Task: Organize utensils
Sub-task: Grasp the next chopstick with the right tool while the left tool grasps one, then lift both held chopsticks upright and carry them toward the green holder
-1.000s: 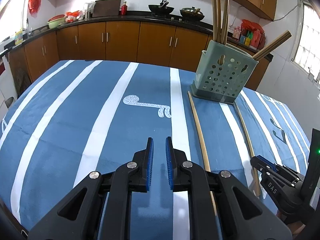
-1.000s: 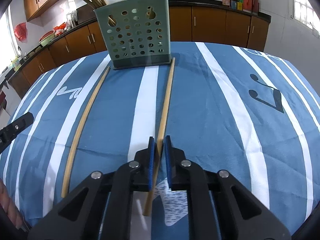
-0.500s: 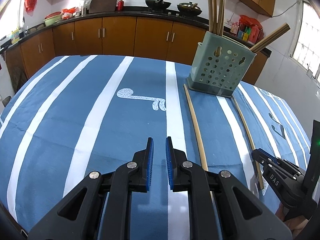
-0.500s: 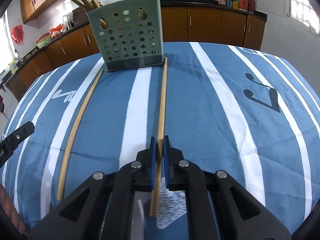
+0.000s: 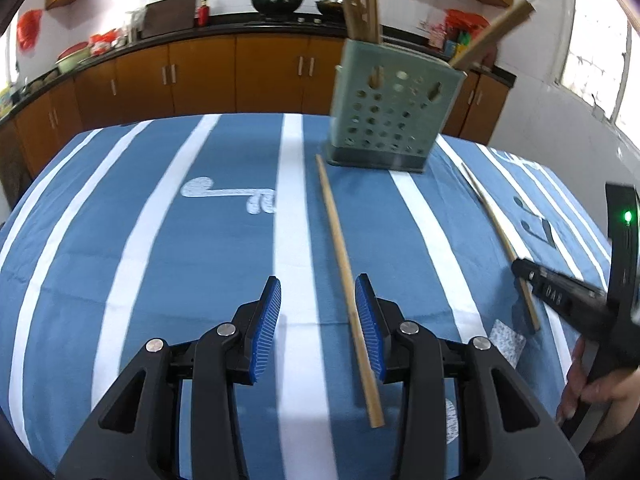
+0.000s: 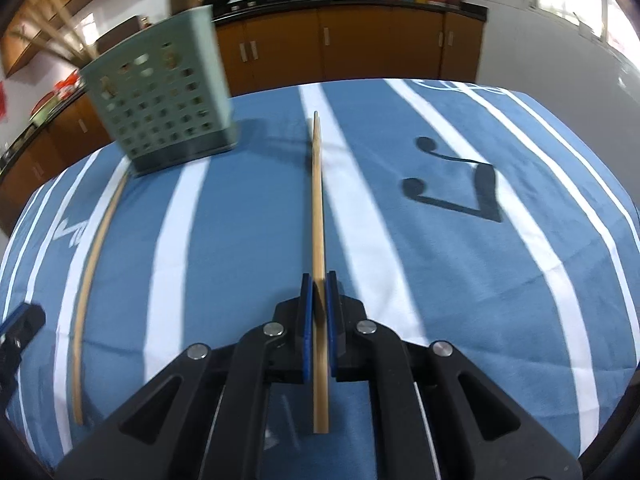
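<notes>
Two long wooden chopsticks are out of the green perforated holder (image 5: 384,120), which stands on the blue striped cloth with several sticks in it. One chopstick (image 5: 340,248) lies flat on the cloth, and its near part runs between the pads of my left gripper (image 5: 318,308), close to the right pad without being pressed. The left jaws are opening. My right gripper (image 6: 319,292) is shut on the other chopstick (image 6: 318,200), which points away to the right of the holder (image 6: 168,108). In the left wrist view, the right gripper (image 5: 532,280) shows at the right edge with that chopstick (image 5: 496,220).
The striped cloth (image 5: 160,240) covers the whole table. A hand (image 5: 600,392) grips the right tool's handle. Brown kitchen cabinets (image 5: 200,76) with a dark counter and woks run behind the table. My left gripper's tip (image 6: 16,332) shows at the left edge beside the lying chopstick (image 6: 96,248).
My left gripper slid right over the lying chopstick and its jaws spread apart. My right gripper closed tight on its chopstick and carried it off the holder's base.
</notes>
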{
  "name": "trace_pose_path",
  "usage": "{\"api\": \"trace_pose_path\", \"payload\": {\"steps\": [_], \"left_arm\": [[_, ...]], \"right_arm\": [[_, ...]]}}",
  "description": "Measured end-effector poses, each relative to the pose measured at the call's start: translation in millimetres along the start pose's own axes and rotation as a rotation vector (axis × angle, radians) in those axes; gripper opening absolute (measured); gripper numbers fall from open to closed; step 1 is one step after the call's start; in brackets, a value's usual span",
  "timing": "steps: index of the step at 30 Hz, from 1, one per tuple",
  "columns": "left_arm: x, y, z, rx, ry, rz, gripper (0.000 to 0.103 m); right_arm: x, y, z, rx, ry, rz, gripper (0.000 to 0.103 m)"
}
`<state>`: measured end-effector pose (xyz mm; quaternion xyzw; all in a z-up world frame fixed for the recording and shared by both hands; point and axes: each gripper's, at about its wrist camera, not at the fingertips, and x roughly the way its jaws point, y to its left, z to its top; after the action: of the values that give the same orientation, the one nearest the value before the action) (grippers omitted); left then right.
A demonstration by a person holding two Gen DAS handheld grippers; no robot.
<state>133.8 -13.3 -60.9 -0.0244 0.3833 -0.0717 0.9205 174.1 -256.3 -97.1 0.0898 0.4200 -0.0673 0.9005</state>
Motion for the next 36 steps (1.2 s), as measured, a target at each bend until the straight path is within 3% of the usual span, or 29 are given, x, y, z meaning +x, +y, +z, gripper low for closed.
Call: {"api": "trace_pose_path", "payload": {"steps": [14, 17, 23, 36], "left_arm": [[25, -22, -11, 0.063, 0.081, 0.062, 0.038], [26, -23, -13, 0.073, 0.085, 0.079, 0.034], [28, -22, -12, 0.072, 0.078, 0.110, 0.009], [42, 26, 13, 0.000, 0.097, 0.141, 0.007]], "right_arm": [[0, -1, -1, -0.025, -0.013, -0.019, 0.008], [0, -1, -1, -0.025, -0.013, -0.020, 0.008], [0, 0, -2, -0.029, -0.013, -0.022, 0.008], [8, 6, 11, -0.072, 0.007, 0.015, 0.008]]}}
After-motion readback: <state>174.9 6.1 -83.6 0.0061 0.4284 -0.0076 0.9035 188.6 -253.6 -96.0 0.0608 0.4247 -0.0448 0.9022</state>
